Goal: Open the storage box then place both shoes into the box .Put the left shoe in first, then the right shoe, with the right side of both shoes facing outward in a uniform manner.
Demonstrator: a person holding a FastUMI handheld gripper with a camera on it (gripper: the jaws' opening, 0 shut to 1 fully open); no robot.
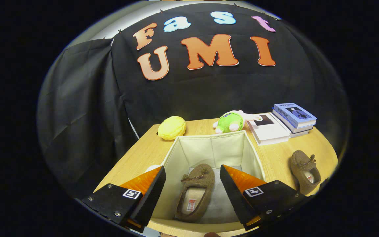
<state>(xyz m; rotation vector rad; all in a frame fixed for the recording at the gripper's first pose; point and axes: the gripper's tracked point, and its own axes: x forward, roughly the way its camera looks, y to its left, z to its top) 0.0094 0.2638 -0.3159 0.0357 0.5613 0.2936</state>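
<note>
Gripper (pixel 192 177) spread wide, empty, touching nothing, poised above open box (pixel 250 154). One shoe (pixel 194 194) lies inside box, between fingers. Second shoe (pixel 304 171) on table (pixel 143 151), right of box.

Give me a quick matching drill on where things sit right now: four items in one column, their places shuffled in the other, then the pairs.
Items:
1. first brown shoe
2. second brown shoe
3. yellow plush
4. blue book

Places:
A. top of the book stack, beyond the box
B. inside the open box, between the open gripper fingers
C. on the table beside the box
D. table's far edge, near the green toy

Pairs: 1-B, 2-C, 3-D, 4-A
</note>
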